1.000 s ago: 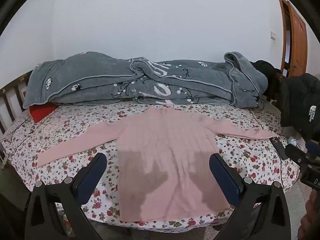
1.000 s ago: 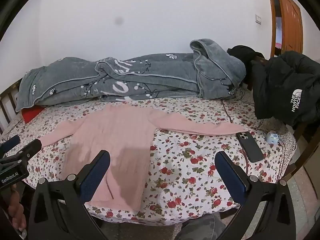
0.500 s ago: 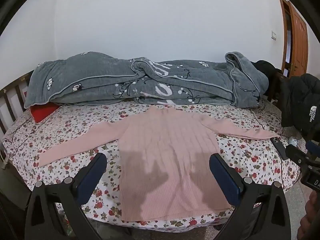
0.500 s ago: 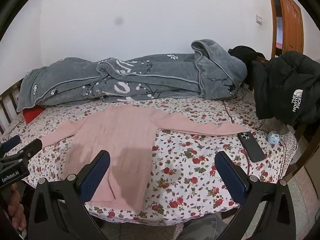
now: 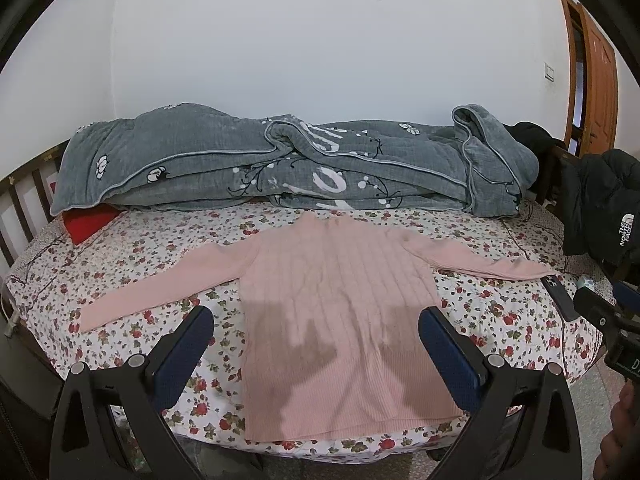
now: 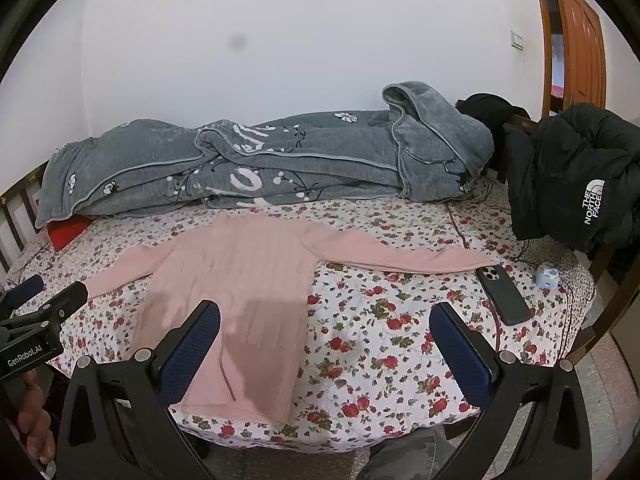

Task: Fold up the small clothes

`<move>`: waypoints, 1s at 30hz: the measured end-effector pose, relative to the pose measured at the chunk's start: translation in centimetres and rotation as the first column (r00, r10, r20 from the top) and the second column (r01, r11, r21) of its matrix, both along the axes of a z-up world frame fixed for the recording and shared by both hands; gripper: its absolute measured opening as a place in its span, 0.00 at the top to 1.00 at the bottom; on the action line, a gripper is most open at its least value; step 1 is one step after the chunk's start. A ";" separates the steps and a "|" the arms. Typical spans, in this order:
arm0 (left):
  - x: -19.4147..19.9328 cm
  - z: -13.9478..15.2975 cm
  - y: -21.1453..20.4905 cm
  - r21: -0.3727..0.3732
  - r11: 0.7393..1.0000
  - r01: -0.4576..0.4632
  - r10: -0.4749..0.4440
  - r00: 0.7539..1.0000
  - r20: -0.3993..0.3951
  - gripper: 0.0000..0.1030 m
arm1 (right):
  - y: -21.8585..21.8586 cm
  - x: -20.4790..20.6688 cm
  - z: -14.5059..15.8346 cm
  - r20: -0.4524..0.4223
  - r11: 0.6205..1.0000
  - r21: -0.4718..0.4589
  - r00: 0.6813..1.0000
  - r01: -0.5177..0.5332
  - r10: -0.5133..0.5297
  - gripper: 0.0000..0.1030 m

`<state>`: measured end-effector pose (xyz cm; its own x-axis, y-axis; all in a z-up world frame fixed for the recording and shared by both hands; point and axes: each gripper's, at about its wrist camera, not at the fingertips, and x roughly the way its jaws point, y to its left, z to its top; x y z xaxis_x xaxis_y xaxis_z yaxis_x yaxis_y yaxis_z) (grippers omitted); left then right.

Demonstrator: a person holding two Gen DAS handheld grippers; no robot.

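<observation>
Bedding comes first: a floral sheet (image 5: 132, 264) gives a flat bed for folding, with a thick grey quilt (image 5: 280, 168) bunched at the wall, likely pushed clear. Mid-sheet the ribbed pink sweater (image 5: 340, 312) lies flat, sleeves spread, unfolded. Left gripper (image 5: 316, 336) and right gripper (image 6: 325, 333) hover wide apart, empty. A smooth phone (image 6: 503, 294) sits beside the right cuff.

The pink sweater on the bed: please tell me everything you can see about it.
The pink sweater is a ribbed knit with long sleeves and a raised collar. It lies flat and unfolded on the floral bedsheet, collar toward the grey quilt, both sleeves spread sideways. Its hem reaches the near bed edge. The right cuff ends beside a dark phone. Gripper shadows fall on it; nothing grips it.
</observation>
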<state>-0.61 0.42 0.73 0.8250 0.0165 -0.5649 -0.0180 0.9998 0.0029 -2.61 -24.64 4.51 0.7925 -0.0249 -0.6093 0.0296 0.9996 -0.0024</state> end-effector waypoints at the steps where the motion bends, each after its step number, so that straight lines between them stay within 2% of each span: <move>1: 0.0 0.0 0.0 0.001 1.000 -0.001 0.001 1.000 0.001 0.00 | 0.0 0.0 0.0 0.000 1.000 0.001 1.000 0.001 -0.001 0.00; 30: -0.2 0.2 -0.1 -0.002 1.000 -0.001 0.001 1.000 0.000 0.00 | 0.1 -0.5 0.6 0.012 1.000 0.000 1.000 0.003 -0.003 0.00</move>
